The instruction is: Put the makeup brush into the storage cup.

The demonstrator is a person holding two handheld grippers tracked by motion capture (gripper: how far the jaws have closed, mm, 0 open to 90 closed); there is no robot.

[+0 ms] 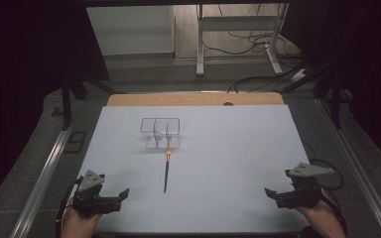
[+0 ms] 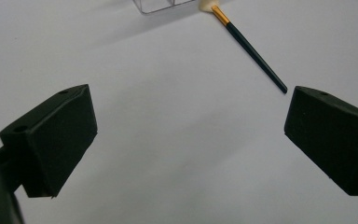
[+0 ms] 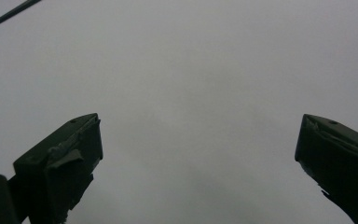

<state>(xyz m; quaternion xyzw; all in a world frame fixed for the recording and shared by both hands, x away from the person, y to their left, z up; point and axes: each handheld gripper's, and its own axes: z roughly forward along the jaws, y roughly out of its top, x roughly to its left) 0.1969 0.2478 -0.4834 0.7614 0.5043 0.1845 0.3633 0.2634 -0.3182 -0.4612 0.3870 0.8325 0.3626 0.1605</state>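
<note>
A slim make-up brush with a dark handle, a gold metal collar and a pale bristle tip (image 1: 166, 171) lies flat on the white table top (image 1: 228, 148), about midway between the two sides, its bristle end touching or just short of the near wall of a small clear plastic box with dividers (image 1: 160, 133) and its handle pointing back toward the person. The left gripper (image 1: 121, 194) rests near the front left corner of the table, its jaws spread wide with nothing between them; in the left gripper view the brush (image 2: 249, 46) lies ahead and to the right, its handle end just beyond the right jaw's tip. The right gripper (image 1: 270, 193) sits near the front right corner, well apart from the brush, its jaws likewise wide and empty over bare table; the handle end (image 3: 16, 11) shows at the upper left corner of the right gripper view.
</note>
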